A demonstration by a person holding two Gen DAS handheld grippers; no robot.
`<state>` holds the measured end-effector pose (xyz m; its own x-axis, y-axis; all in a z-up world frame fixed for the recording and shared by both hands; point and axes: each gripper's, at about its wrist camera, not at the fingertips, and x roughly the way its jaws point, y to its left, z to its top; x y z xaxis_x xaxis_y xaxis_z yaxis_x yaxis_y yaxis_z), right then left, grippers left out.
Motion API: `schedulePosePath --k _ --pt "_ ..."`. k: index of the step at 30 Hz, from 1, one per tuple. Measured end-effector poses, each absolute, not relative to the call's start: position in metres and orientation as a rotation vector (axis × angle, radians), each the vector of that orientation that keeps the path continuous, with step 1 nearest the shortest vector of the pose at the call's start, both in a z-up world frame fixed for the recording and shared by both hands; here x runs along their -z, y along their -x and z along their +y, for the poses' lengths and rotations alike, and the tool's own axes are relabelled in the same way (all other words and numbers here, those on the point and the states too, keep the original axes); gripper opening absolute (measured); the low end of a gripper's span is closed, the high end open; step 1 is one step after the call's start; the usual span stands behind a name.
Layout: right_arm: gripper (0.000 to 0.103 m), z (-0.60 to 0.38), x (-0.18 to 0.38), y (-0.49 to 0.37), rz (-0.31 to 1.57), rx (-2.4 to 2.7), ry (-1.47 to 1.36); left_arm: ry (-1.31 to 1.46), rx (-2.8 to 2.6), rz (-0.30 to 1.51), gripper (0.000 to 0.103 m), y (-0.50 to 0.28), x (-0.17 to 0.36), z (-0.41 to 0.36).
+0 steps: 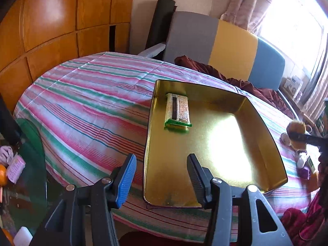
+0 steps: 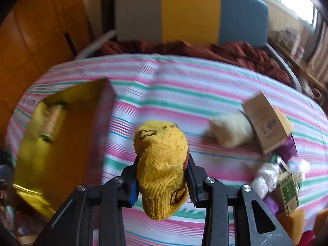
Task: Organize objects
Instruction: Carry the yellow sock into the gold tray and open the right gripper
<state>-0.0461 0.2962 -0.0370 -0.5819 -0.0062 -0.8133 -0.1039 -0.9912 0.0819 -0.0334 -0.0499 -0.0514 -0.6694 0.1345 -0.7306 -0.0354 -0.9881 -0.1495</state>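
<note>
A gold metal tray (image 1: pixel 215 203) lies on the striped tablecloth, with a green-and-white snack packet (image 1: pixel 177 110) in its far left corner. My left gripper (image 1: pixel 162 174) hangs open over the tray's near left edge, nothing between its blue and black pads. In the right wrist view my right gripper (image 2: pixel 162 176) is shut on a rolled mustard-yellow sock (image 2: pixel 162 164), held above the cloth. The tray (image 2: pixel 82 143) and the packet (image 2: pixel 51 125) show blurred at the left of that view.
Right of the sock lie a cream sock bundle (image 2: pixel 231 132), a brown cardboard tag (image 2: pixel 264 121), a green box (image 2: pixel 289 192) and clear wrapped items (image 2: pixel 264 178). A grey, yellow and blue chair back (image 1: pixel 225 43) with dark red cloth stands behind the table. A wooden cabinet (image 1: pixel 51 20) is at the left.
</note>
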Motion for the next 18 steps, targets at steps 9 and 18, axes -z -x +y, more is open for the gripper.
schedulePosePath --k 9,18 --pt "0.040 0.138 0.065 0.092 0.246 -2.943 1.819 1.249 -2.798 -0.340 0.052 0.037 0.052 -0.071" --pt "0.051 0.073 0.124 0.139 0.678 -2.799 2.122 1.275 -2.807 -0.353 0.052 0.040 0.058 -0.077"
